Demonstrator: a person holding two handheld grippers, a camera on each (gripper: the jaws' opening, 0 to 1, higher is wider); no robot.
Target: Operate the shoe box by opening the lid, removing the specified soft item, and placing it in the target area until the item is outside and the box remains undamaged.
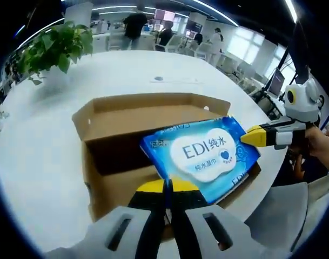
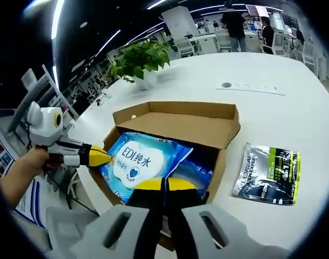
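Over the open box (image 1: pixel 121 121), the wipes pack (image 1: pixel 202 152) sits lifted across the near wall, half inside and half above the rim, with both grippers pinching it from opposite ends. In the left gripper view, our left gripper (image 1: pixel 167 190) has its jaws pressed together on the pack's near edge, and the right gripper (image 1: pixel 257 136) comes in from the right with its yellow tips on the far corner. In the right gripper view the same holds mirrored: the right gripper (image 2: pixel 164 186) is clamped on the pack (image 2: pixel 142 162) near its edge, and the left gripper (image 2: pixel 96 155) bites the opposite end.

The pack's long axis runs roughly between the 2 grippers, so we judge neither is nearer; each holds 1 end. The lid is folded back and the box walls look unbent.

A second pouch (image 2: pixel 268 174) lies on the table (image 2: pixel 294 108) just beside the box, apart from it. We take that bare table area as the likely target, so the coming move is up and clear of the rim, then sideways.
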